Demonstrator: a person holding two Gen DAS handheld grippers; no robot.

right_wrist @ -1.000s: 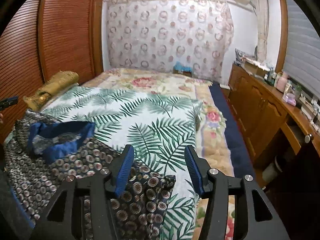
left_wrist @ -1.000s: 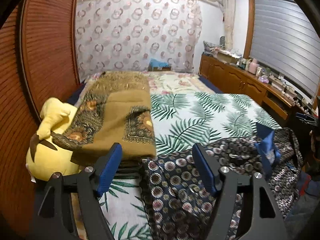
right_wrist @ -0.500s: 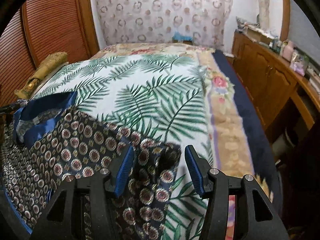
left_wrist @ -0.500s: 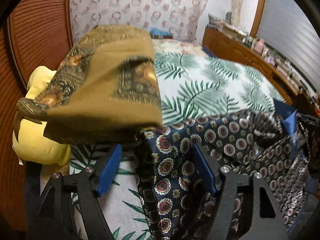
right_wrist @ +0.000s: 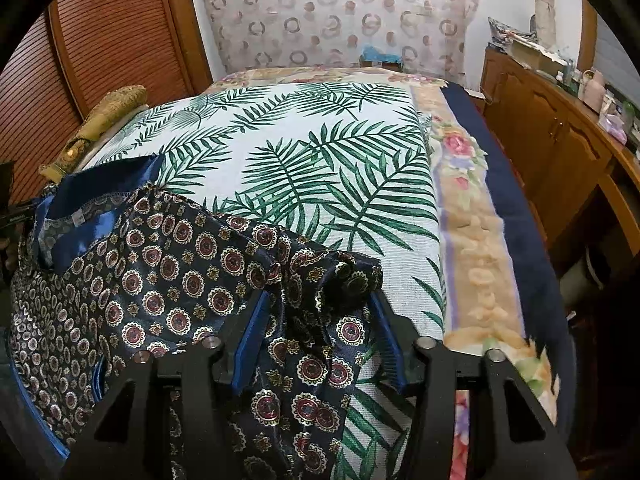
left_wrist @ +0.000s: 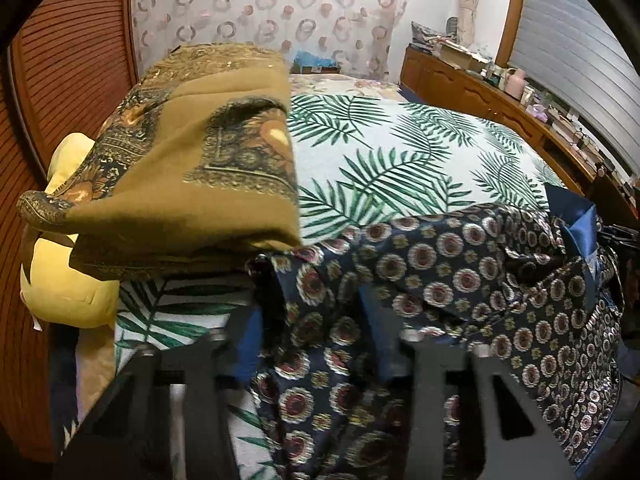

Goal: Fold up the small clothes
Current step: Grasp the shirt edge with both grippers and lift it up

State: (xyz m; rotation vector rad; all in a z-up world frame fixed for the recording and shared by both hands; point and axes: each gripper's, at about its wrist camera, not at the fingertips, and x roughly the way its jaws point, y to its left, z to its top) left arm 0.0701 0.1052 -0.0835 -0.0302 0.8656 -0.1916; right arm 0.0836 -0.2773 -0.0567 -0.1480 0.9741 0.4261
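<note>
A dark navy garment with a round medallion print and a blue satin collar lies on the near end of the bed; it shows in the left wrist view [left_wrist: 460,280] and the right wrist view [right_wrist: 168,264]. My left gripper [left_wrist: 316,336] is open with the garment's left corner between its blue pads, partly covering them. My right gripper [right_wrist: 320,328] is open with the bunched right corner between its pads. The collar [right_wrist: 92,208] lies between the two corners.
The bed carries a palm-leaf sheet [right_wrist: 304,152]. A folded olive-brown blanket [left_wrist: 192,168] and a yellow plush toy [left_wrist: 60,280] lie at its left side by the wooden sliding door. A wooden cabinet [right_wrist: 560,152] runs along the right wall.
Both grippers have moved down and forward onto the garment's near corners. The cloth now sits between both pairs of pads, where before it lay ahead of them.
</note>
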